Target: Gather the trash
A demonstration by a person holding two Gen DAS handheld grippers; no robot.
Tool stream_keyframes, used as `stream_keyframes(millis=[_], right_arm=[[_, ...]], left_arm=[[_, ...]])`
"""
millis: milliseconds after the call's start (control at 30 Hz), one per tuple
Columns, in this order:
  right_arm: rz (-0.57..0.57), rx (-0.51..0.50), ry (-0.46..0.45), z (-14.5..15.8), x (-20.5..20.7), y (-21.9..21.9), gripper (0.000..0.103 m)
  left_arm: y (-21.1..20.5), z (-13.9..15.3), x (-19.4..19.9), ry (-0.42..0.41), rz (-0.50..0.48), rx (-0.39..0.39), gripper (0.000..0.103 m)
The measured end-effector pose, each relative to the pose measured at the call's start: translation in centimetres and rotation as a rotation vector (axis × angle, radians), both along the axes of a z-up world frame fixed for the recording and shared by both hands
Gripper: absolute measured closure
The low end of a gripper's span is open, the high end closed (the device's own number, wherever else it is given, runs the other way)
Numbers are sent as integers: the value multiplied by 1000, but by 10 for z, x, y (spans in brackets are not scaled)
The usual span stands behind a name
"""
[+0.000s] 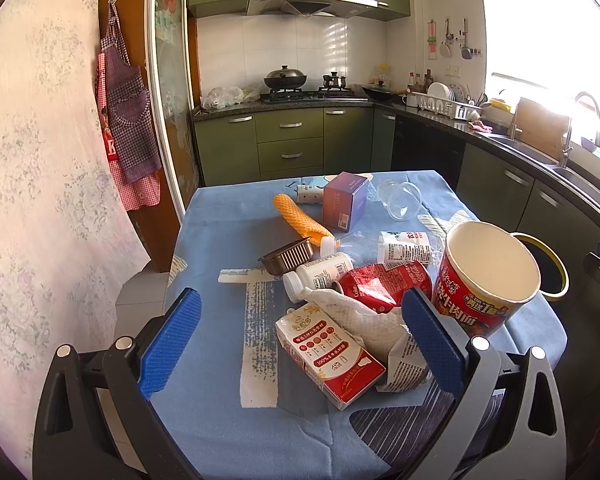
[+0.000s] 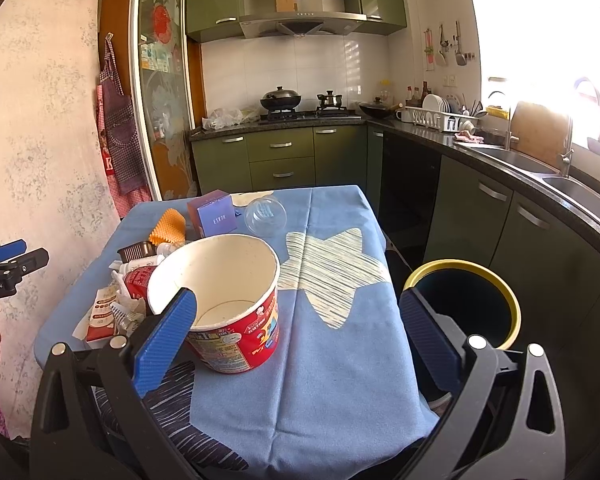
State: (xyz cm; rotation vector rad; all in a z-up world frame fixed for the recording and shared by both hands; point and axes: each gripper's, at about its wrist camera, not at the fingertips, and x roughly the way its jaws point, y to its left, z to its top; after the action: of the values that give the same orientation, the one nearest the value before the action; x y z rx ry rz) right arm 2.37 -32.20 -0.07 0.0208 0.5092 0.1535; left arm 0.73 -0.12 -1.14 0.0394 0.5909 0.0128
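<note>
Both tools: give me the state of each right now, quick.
Left tool: open, holding nothing, above the milk carton.
Right tool: open, holding nothing, beside the noodle cup.

Blue tablecloth [image 2: 340, 340] with pale striped star under the jaws. Red noodle cup [image 2: 236, 320], white inside, by left jaw. Red-white carton [image 1: 328, 356] between jaws; red can [image 1: 380, 284], orange mesh sleeve [image 1: 300, 218], purple box [image 1: 346, 202] beyond. Dark bin [image 2: 466, 300], yellow rim.
</note>
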Motion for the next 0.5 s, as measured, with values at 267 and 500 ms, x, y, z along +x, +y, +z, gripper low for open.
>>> stream_keyframes(millis=[267, 500], right_arm=[[0, 1, 1, 0, 1, 0, 6], [-1, 2, 3, -1, 1, -1, 6]], left_arm=[[0, 0, 1, 1, 0, 1, 4], [-1, -1, 1, 4, -2, 3, 4]])
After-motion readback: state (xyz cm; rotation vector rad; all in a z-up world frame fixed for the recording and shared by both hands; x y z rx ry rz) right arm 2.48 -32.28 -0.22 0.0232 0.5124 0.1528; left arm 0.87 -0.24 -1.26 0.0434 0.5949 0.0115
